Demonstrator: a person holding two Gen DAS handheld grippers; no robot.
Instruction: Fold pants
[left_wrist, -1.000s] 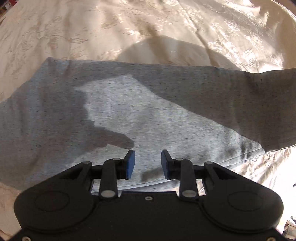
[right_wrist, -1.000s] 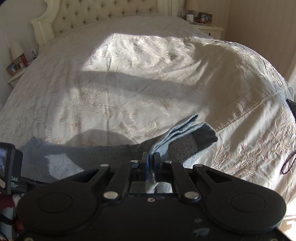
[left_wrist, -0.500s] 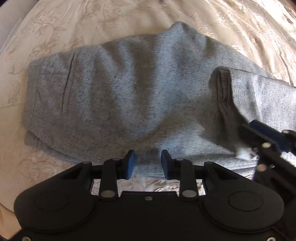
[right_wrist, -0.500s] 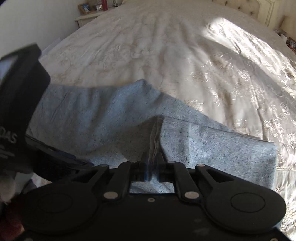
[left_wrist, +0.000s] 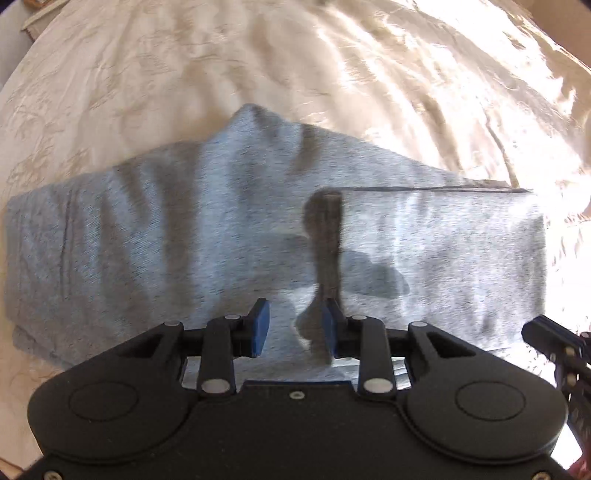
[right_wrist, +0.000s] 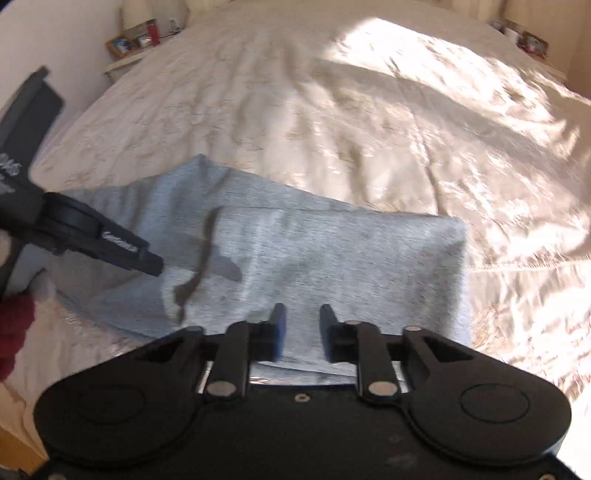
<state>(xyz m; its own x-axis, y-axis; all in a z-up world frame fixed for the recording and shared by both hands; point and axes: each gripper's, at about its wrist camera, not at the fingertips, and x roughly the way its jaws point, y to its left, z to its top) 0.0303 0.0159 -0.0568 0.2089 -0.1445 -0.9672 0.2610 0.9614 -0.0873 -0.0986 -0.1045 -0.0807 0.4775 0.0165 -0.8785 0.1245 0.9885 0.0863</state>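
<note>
Pants (left_wrist: 229, 236) lay flat on the bedspread (left_wrist: 332, 74) ahead of both grippers — grey, with the leg end folded back over the middle, its hem (left_wrist: 327, 240) running straight out from the left gripper (left_wrist: 295, 328). Both blue pads (left_wrist: 260, 328) there stood spread, holding nothing. The right gripper (right_wrist: 301, 332) hovered over the folded part, fingers (right_wrist: 277, 332) likewise apart and empty — the left one's tip just off to their left.

Pants (left_wrist: 229, 229) lying flat on bedspread (left_wrist: 332, 74), leg end folded over onto middle. Left gripper (left_wrist: 295, 328) hovering at near edge, right gripper (right_wrist: 299, 328) sitting beside it to right. Nightstand (right_wrist: 129, 59) standing behind, far left.
</note>
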